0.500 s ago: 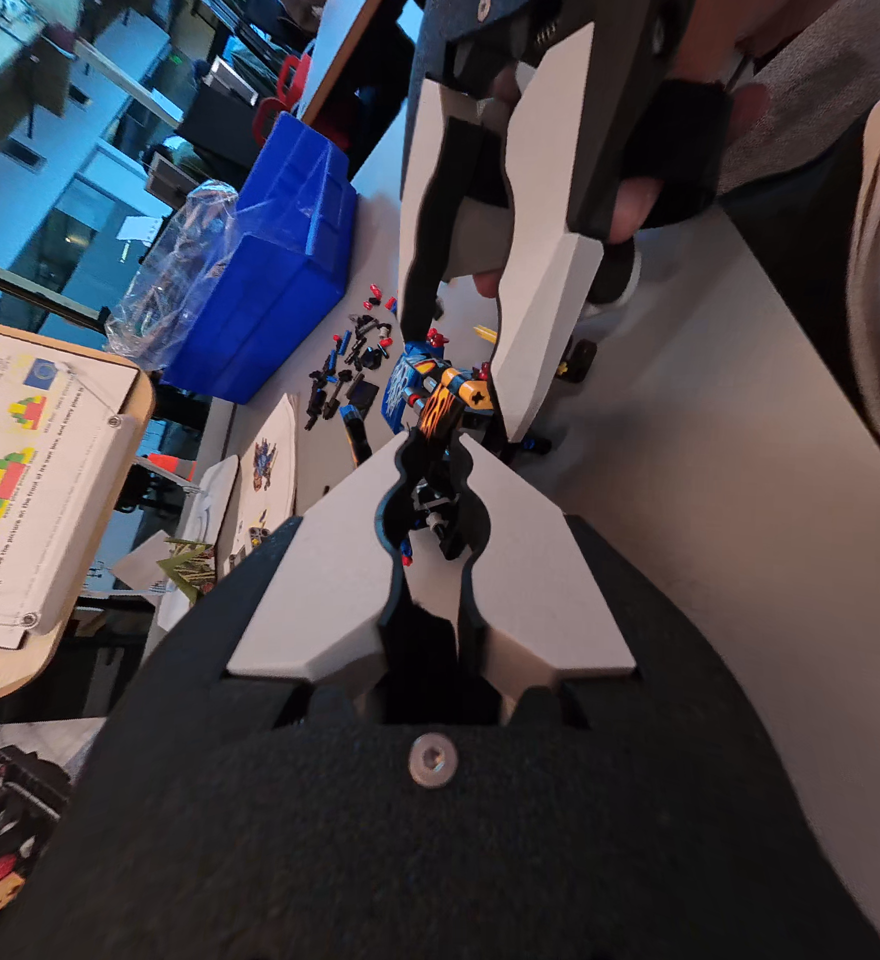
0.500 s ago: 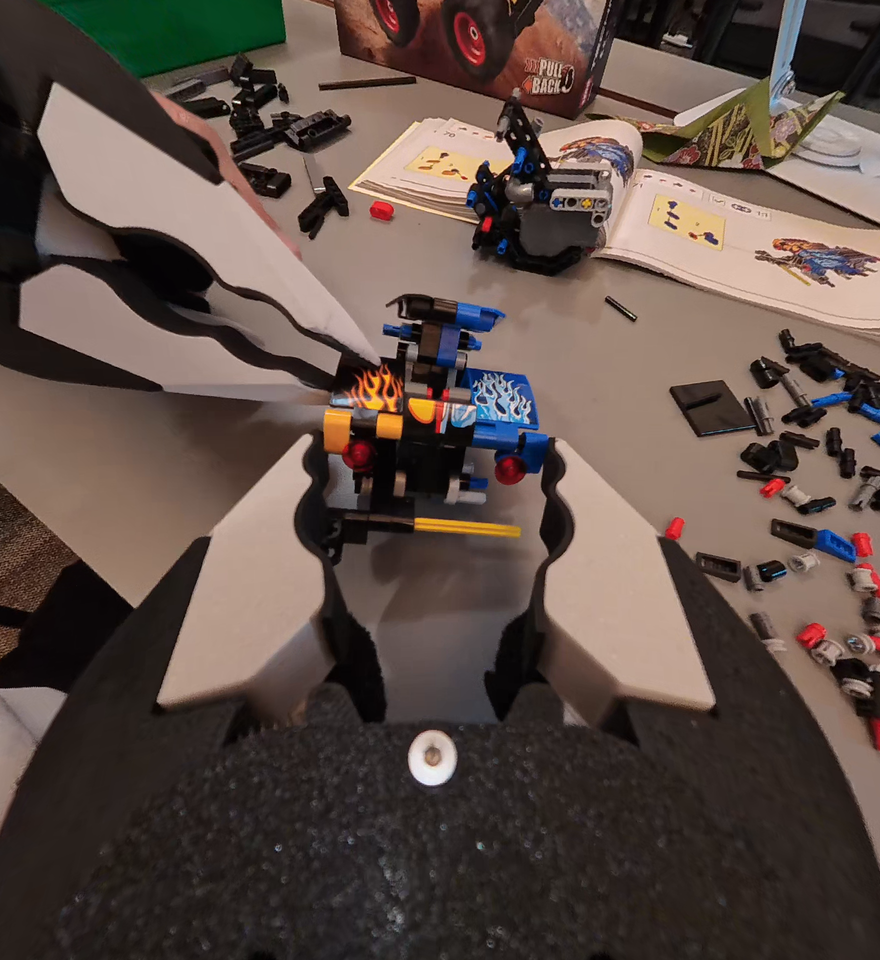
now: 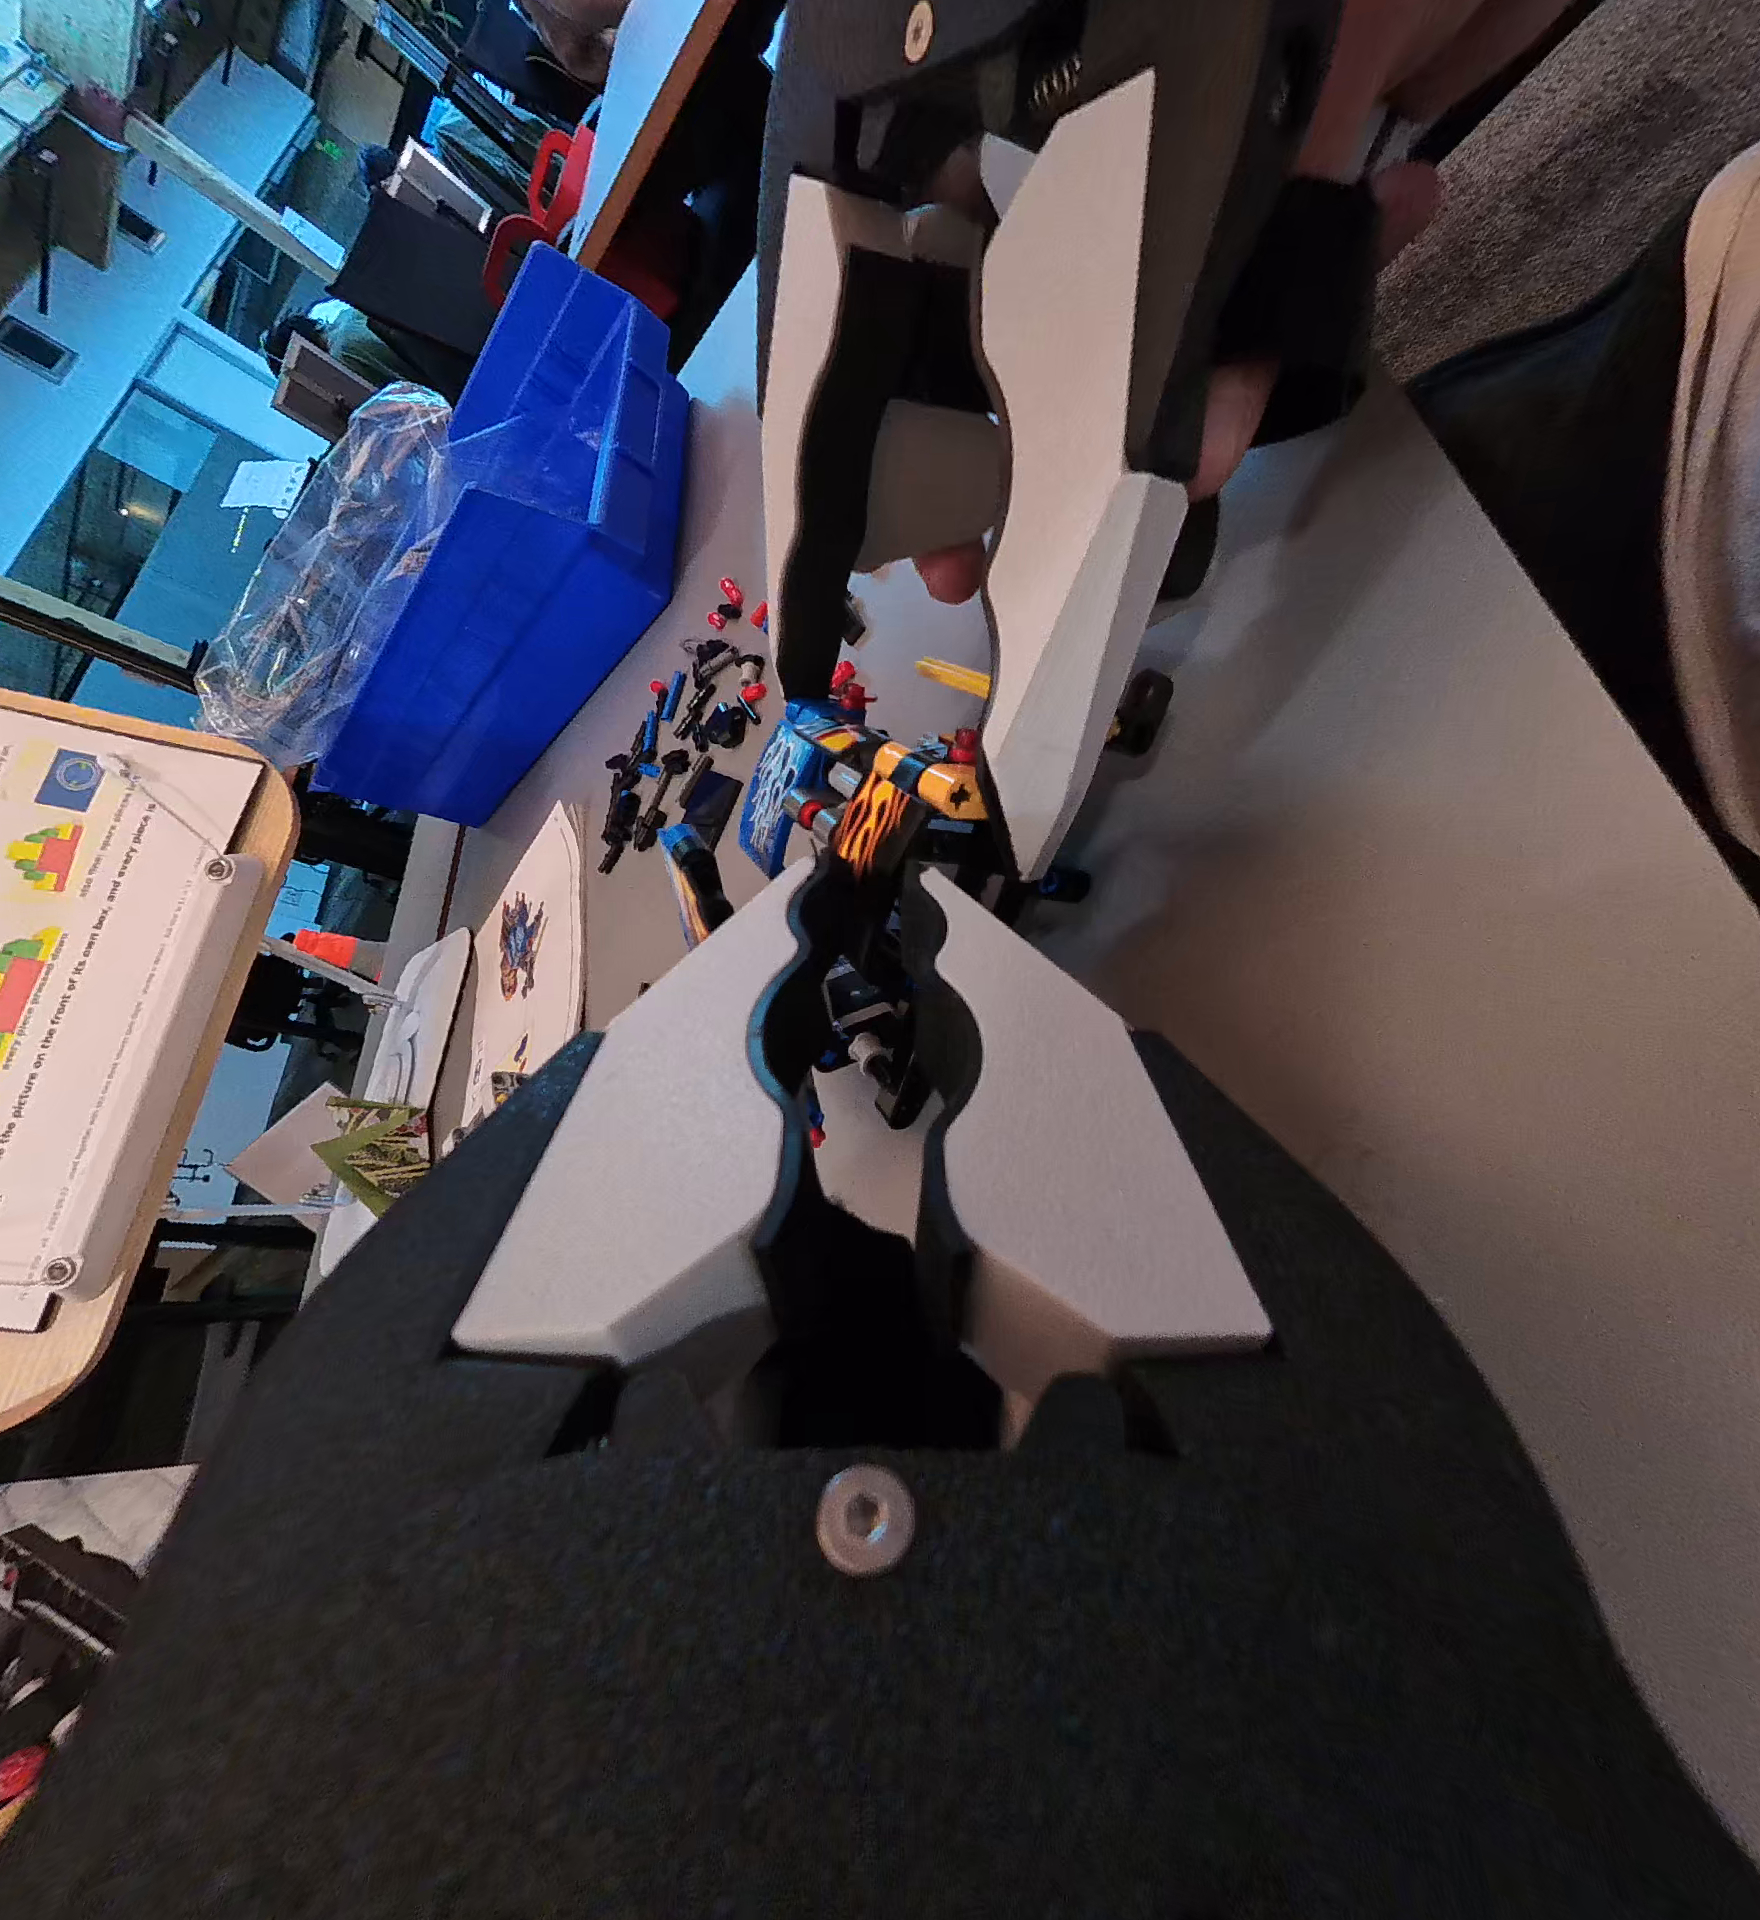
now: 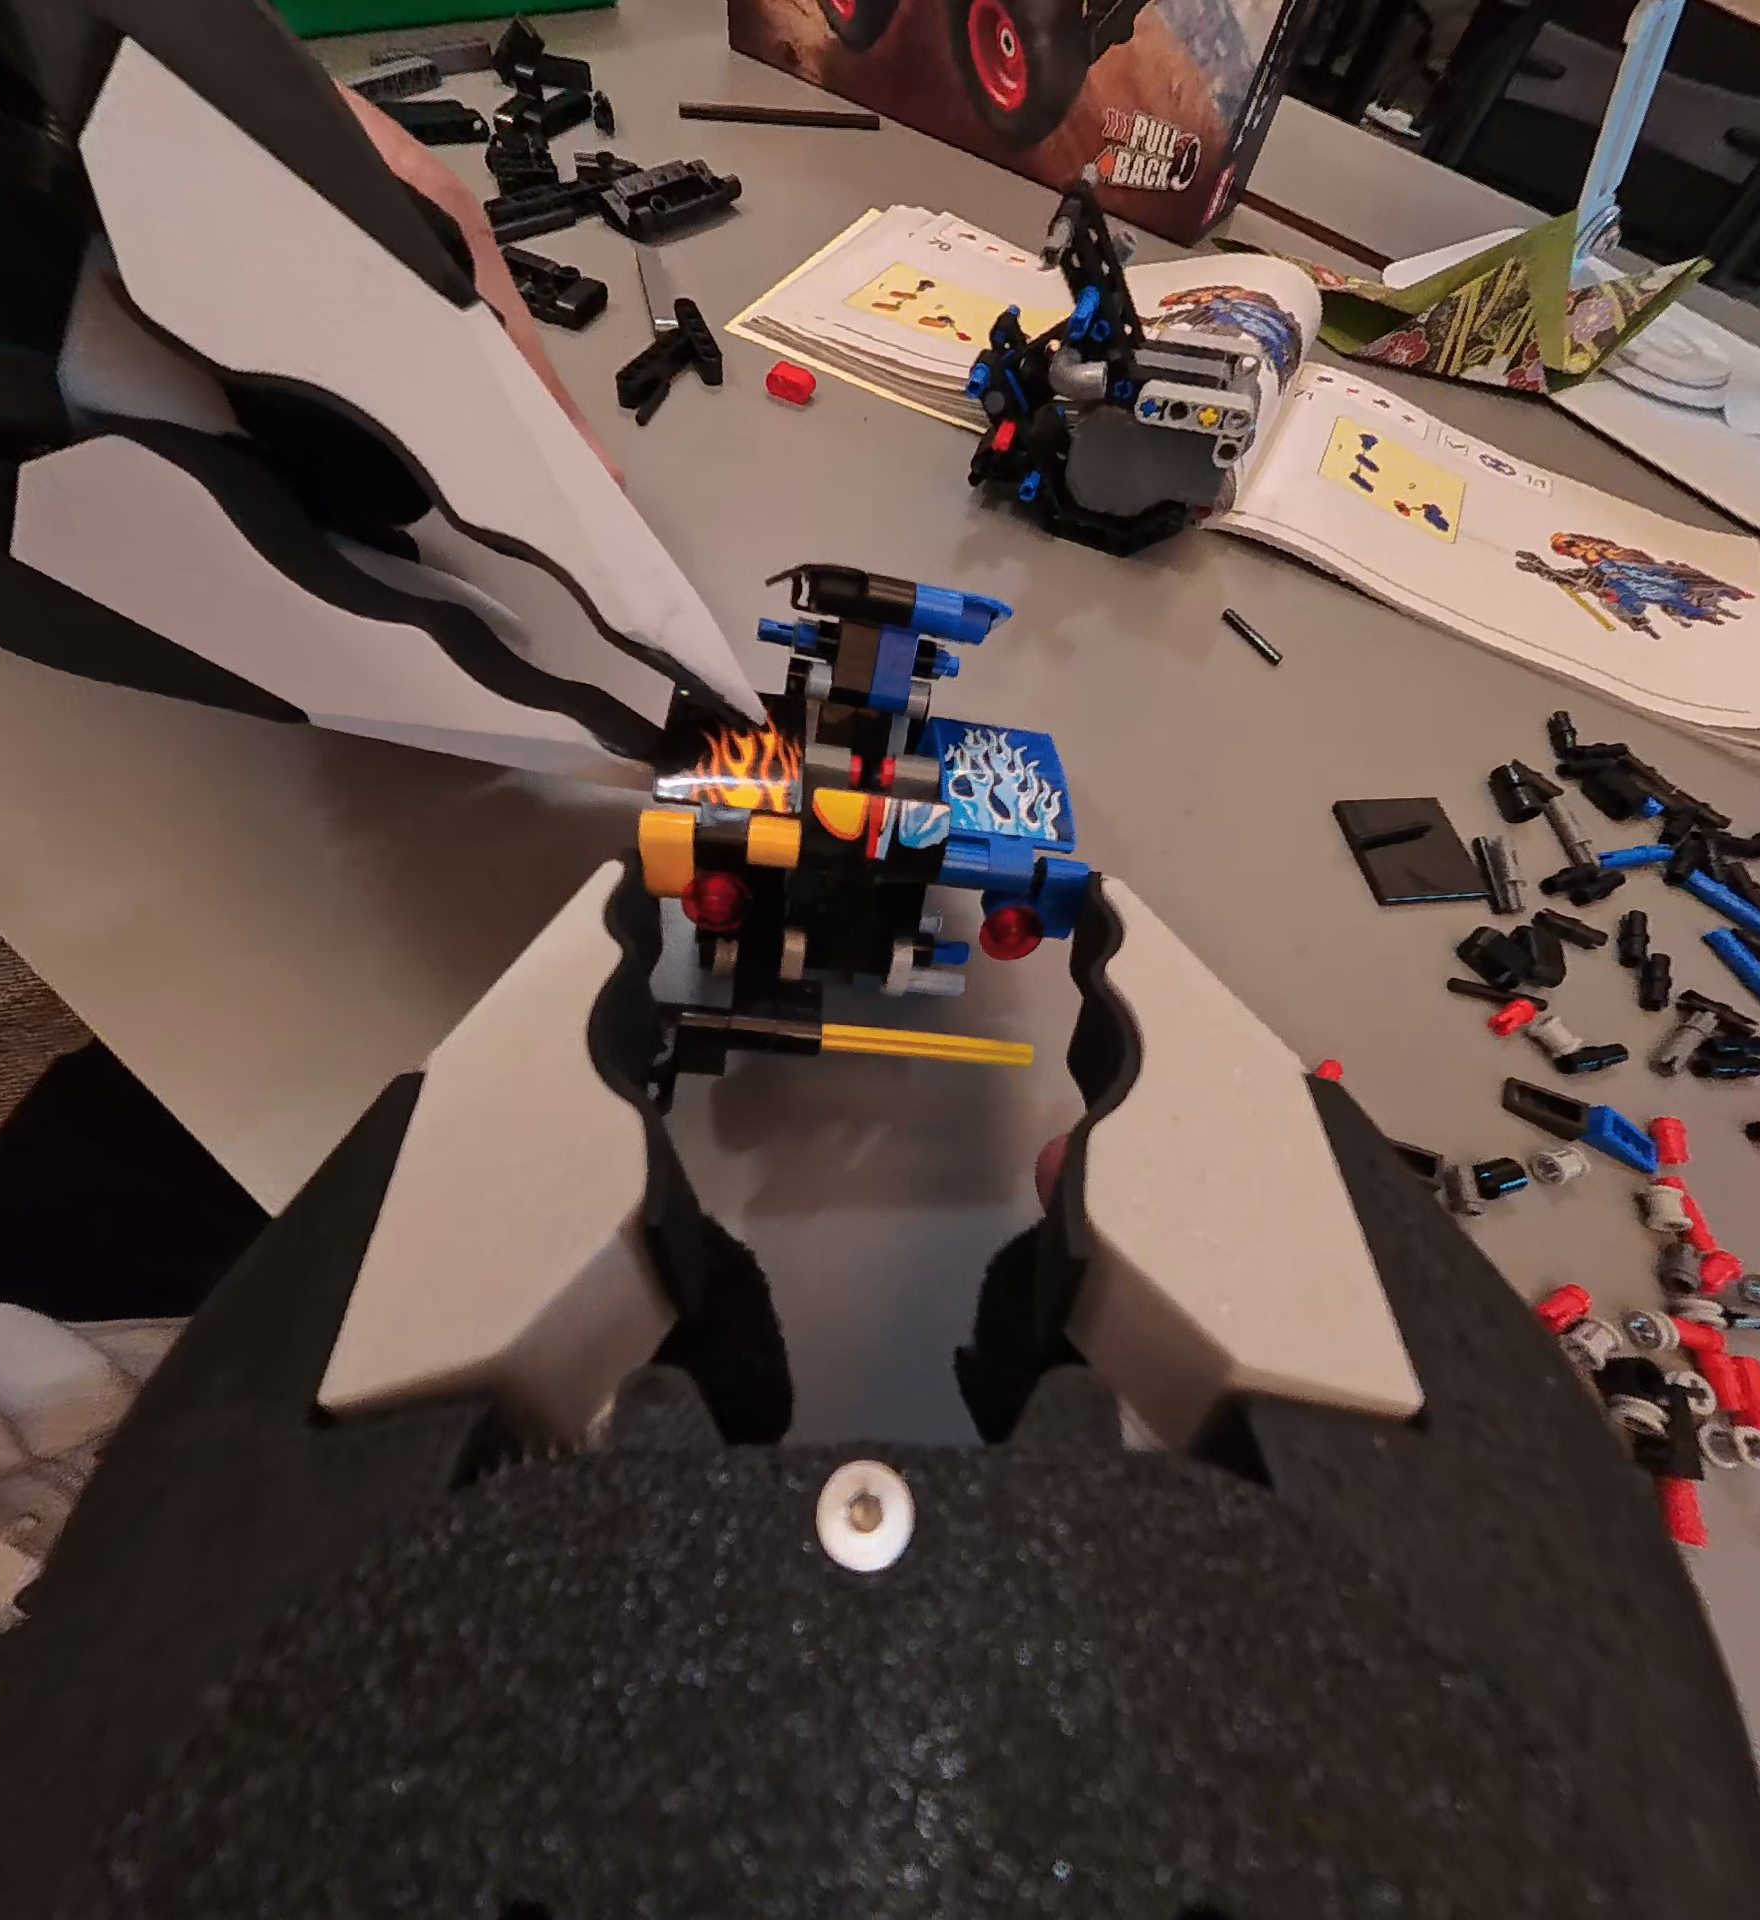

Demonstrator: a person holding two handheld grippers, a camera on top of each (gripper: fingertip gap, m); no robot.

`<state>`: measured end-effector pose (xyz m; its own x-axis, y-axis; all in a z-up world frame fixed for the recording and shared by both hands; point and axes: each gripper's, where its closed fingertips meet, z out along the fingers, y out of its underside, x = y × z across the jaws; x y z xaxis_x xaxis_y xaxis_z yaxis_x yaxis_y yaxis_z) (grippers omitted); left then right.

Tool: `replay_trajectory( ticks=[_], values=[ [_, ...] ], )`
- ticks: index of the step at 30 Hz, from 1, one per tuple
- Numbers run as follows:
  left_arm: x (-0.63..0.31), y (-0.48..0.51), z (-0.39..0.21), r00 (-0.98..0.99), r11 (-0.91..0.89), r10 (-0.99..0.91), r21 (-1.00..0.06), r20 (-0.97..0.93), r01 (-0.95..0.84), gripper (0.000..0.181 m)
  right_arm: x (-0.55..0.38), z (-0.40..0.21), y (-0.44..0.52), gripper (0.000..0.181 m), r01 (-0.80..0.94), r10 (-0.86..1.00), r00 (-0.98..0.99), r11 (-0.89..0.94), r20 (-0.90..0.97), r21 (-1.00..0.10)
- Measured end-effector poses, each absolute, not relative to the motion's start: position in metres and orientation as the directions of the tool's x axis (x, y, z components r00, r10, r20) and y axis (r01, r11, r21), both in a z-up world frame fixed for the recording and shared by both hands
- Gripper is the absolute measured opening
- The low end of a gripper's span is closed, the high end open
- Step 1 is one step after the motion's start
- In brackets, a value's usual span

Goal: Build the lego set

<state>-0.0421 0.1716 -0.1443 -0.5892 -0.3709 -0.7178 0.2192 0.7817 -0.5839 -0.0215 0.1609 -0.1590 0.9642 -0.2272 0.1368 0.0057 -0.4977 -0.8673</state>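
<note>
My left gripper (image 3: 860, 935) was pinched on the lego model (image 3: 871, 831), its two grey fingers drawn close at mid-frame with black and blue parts of the model wedged in the narrow gap between them; in the right wrist view the same gripper (image 4: 720, 717) came in from the upper left, its tips pressed against the flame-printed black panel. My right gripper (image 4: 855, 914) stood spread wide just below centre of its own view, one finger on each side of the lego model (image 4: 855, 831), the right finger touching the blue corner beside a red stud, the left finger against the black base, though I could not tell whether that one truly touched. In the left wrist view that gripper (image 3: 897, 748) hung down from the top of the frame with its fingers apart over the model. A yellow axle (image 4: 923, 1044) stuck out to the right from the model's lower edge, between my right fingers. The model sat on the grey table (image 4: 1219, 748). Beyond it, in the upper centre of the right wrist view, a second black and grey assembly (image 4: 1104, 416) stood on the open instruction booklet (image 4: 1541, 520), and the set's box (image 4: 1011, 94) lay along the top edge. Loose black, blue and red pieces (image 4: 1665, 1039) were scattered down the right side, and more black pieces (image 4: 595, 197) lay at upper left. In the left wrist view a blue plastic bin (image 3: 533, 561) sat at upper left.
</note>
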Motion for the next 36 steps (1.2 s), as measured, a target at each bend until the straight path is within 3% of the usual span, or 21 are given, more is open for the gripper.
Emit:
replay_trajectory(
  ticks=[6,11,15,21,36],
  values=[
    [-0.042,0.172,-0.143,-0.539,0.811,-0.335,-0.528,-0.773,0.253,0.007,-0.022,-0.157,0.162,0.081,0.022,-0.201,0.969,-0.502,0.142,-0.864],
    [-0.046,0.17,-0.143,-0.519,0.815,-0.311,-0.504,-0.796,0.286,0.006,-0.028,-0.165,0.159,0.096,-0.063,-0.104,0.995,-0.557,-0.006,-0.828],
    [-0.047,0.169,-0.143,-0.526,0.811,-0.317,-0.513,-0.789,0.28,0.007,-0.029,-0.164,0.162,0.085,-0.049,-0.095,0.995,-0.568,0.006,-0.822],
    [-0.047,0.167,-0.143,-0.532,0.804,-0.321,-0.523,-0.783,0.284,0.007,-0.03,-0.16,0.163,0.091,-0.014,-0.095,0.994,-0.572,0.049,-0.82],
    [-0.045,0.166,-0.144,-0.533,0.821,-0.306,-0.502,-0.789,0.271,0.006,-0.026,-0.161,0.163,0.085,-0.025,-0.109,0.993,-0.596,0.05,-0.803]
  ],
)
